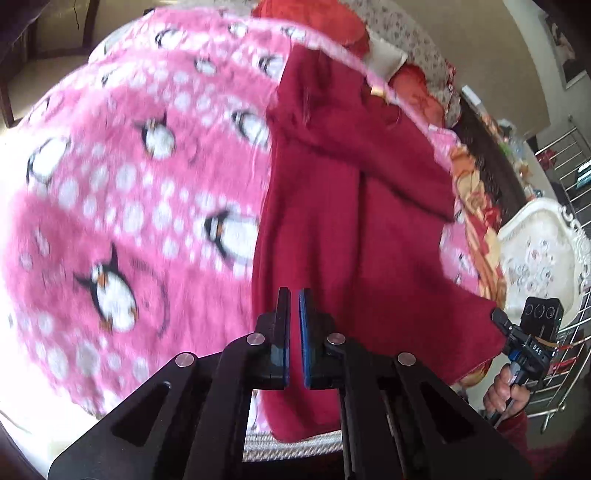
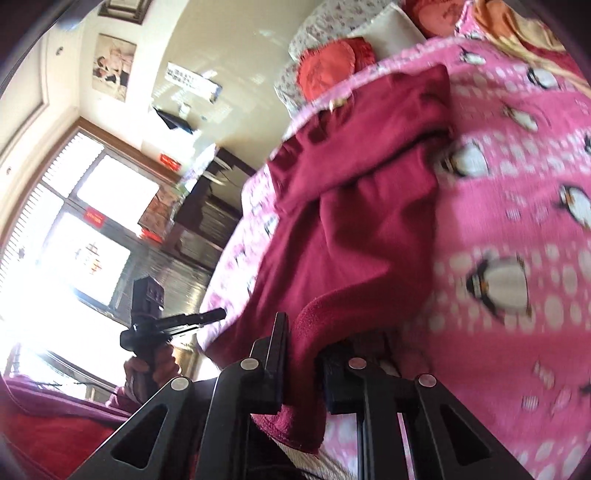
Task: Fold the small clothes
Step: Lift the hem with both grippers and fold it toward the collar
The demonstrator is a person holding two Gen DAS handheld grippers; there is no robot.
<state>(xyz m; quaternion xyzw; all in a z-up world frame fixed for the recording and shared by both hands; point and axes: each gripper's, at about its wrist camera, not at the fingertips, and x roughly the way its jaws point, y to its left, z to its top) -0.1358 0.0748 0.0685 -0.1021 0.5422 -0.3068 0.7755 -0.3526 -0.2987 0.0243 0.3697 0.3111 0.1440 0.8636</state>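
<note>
A dark red fleece garment [image 1: 354,206] lies lengthwise on a pink penguin blanket [image 1: 122,192]. My left gripper [image 1: 293,306] hovers over the garment's near end with its jaws almost closed and nothing between them. My right gripper [image 2: 301,332] is shut on the garment's thick hem [image 2: 314,354], which bunches between the fingers; the garment [image 2: 354,206] stretches away across the blanket [image 2: 517,229]. The right gripper also shows in the left wrist view [image 1: 496,316], pinching the garment's corner at the bed's right edge. The left gripper shows in the right wrist view [image 2: 218,314], off the bed's left side.
Red cushions [image 1: 332,26] and a cream pillow [image 1: 388,55] lie at the far end of the bed. A white ornate chair [image 1: 543,251] and a metal rack [image 1: 569,155] stand to the right. A dark cabinet [image 2: 214,206] and bright window [image 2: 92,221] are beyond the bed.
</note>
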